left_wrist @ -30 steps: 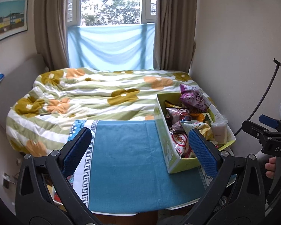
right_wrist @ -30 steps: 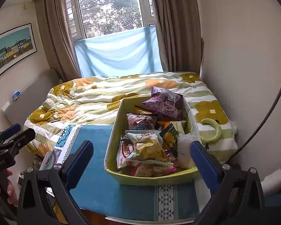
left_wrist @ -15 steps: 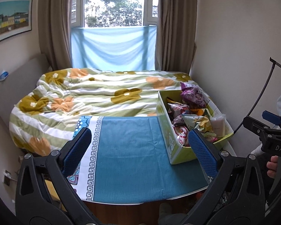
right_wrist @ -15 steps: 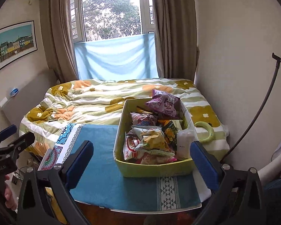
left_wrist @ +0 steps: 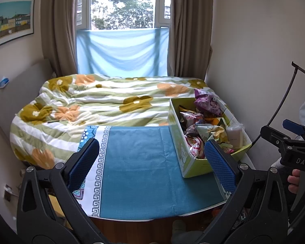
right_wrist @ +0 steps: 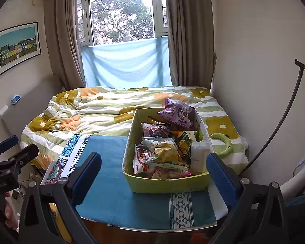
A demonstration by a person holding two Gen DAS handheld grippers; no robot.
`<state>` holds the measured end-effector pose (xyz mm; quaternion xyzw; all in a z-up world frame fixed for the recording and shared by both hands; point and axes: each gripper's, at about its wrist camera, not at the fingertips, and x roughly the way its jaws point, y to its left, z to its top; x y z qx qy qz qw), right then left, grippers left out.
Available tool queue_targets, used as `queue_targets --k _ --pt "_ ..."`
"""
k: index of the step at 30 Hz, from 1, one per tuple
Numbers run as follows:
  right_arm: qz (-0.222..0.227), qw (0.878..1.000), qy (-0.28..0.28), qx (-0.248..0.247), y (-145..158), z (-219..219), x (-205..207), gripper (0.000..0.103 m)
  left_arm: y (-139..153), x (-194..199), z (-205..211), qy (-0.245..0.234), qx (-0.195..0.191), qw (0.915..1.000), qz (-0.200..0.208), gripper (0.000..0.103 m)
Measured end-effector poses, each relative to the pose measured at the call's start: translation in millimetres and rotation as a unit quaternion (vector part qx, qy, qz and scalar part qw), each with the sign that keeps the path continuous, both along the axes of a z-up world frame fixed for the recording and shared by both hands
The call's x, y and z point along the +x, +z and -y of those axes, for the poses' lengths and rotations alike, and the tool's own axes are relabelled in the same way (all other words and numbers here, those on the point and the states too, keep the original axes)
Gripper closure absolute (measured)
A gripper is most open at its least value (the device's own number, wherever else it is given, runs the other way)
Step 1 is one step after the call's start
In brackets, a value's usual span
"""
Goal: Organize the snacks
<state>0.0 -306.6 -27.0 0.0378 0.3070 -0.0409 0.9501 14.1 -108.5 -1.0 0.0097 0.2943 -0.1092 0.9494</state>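
Item: snacks (right_wrist: 162,152) — a loose heap of bags in an open green box (right_wrist: 166,185), which stands on the right part of a blue cloth (left_wrist: 136,162) over the worktop, at the foot of a bed (right_wrist: 103,109).

Contents, as far as I can read them: a purple bag (right_wrist: 177,111) propped highest at the far end, a yellow crinkled bag (right_wrist: 166,152) across the middle, a red-and-white bag (right_wrist: 142,158) at the near left, and a white pack (right_wrist: 199,154) upright against the right wall. Others lie under these; I cannot sort them out.

Outside the box: a green ring (right_wrist: 223,144) on the bed, just beside the box's right wall. The cloth left of the box carries no snack.

Left gripper (left_wrist: 150,162): jaws spread wide and holding nothing, raised over the bare cloth, box off to its right.

Right gripper (right_wrist: 154,172): jaws likewise spread and holding nothing, facing the box squarely from the near side.

Step in hand — my judgement: both tools stand back from the box, between grasps. All snacks in one box fits a heap waiting to be sorted, and equally a gathering-in just completed; I cannot tell which.

Any next grasp calls for taking a top bag by a free edge — these are slippery, crushable and overlapping.
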Motion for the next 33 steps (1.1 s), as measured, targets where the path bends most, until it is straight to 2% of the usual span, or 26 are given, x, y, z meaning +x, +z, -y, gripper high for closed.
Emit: queue_targets --k 33 --pt "0.000 1.000 0.000 0.002 0.9 2.4 0.8 0.000 -2.8 -4.1 0.5 0.000 -0.006 1.0000 -0.007 0.001"
